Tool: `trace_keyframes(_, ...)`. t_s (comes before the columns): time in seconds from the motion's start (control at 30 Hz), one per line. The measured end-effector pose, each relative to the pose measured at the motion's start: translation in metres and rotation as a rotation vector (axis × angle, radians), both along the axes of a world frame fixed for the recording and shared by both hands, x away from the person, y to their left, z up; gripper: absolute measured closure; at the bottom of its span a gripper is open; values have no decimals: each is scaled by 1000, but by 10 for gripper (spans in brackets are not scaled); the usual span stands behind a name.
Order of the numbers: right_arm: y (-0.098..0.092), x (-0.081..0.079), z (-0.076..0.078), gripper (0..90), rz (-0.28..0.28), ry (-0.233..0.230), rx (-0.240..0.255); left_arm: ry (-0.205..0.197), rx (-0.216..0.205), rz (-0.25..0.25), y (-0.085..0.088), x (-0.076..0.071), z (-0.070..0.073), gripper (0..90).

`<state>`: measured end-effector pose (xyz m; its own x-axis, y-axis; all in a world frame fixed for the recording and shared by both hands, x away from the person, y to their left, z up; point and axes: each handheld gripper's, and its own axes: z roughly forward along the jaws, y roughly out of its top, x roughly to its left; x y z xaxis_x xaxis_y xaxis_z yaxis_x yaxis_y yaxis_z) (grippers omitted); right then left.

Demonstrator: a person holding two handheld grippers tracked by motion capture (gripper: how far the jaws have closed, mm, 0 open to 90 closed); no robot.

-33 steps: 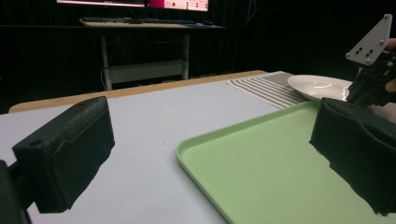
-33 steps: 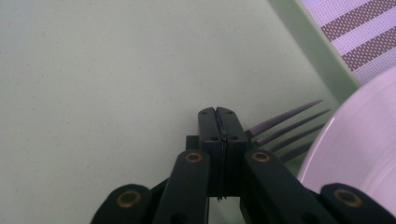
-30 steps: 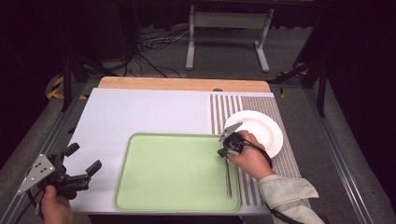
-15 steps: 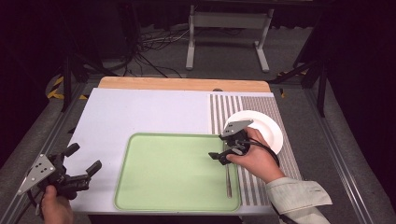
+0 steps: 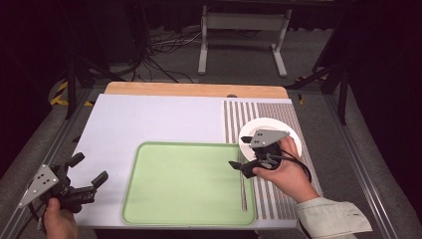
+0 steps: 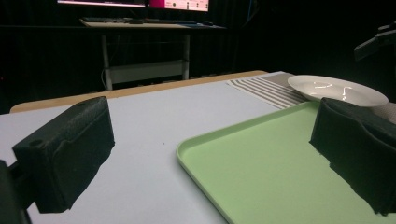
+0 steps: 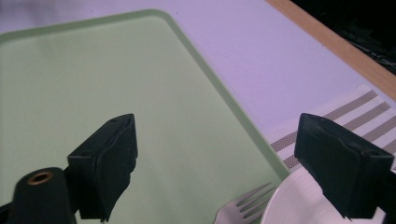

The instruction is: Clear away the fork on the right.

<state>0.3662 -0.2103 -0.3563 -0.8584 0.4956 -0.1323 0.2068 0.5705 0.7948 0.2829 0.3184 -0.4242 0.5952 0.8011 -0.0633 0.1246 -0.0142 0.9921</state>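
A silver fork (image 5: 243, 191) lies lengthwise along the right side of the green tray (image 5: 184, 184); its tines (image 7: 243, 210) show just below my right gripper. A white plate (image 5: 278, 130) sits on the striped mat to the tray's right, with its rim (image 7: 289, 205) beside the tines. My right gripper (image 5: 239, 167) (image 7: 217, 140) hovers over the tray's right edge. Its jaws have just been opening and nothing is between them. At the table's near left corner my left gripper (image 5: 89, 169) (image 6: 212, 126) stands open and empty, facing the tray (image 6: 280, 163) and the plate (image 6: 336, 88).
A pale mat (image 5: 149, 119) covers the table's left and middle, and a grey-striped placemat (image 5: 278, 199) lies on the right. A wooden strip (image 5: 199, 89) runs along the far edge. Metal rails border the table, with a stand and cables on the floor beyond.
My right gripper let go of the fork, opened, and rose up and slightly right. The fork stays flat on the tray. My left gripper has not moved.
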Motion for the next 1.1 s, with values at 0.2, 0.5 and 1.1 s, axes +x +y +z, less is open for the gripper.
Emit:
trace_keyframes(0.2, -17, -9, 4, 137, -17, -23, 47, 0, -2, 1, 0, 0, 0, 3)
trace_keyframes(0.5, -51, -24, 4, 136, -45, -97, 135, 0, 1, 2, 0, 0, 0, 3)
trace_keyframes(1.1, -114, -45, -19, 136, -132, -185, 288, 1, 1, 2, 1, 0, -1, 3)
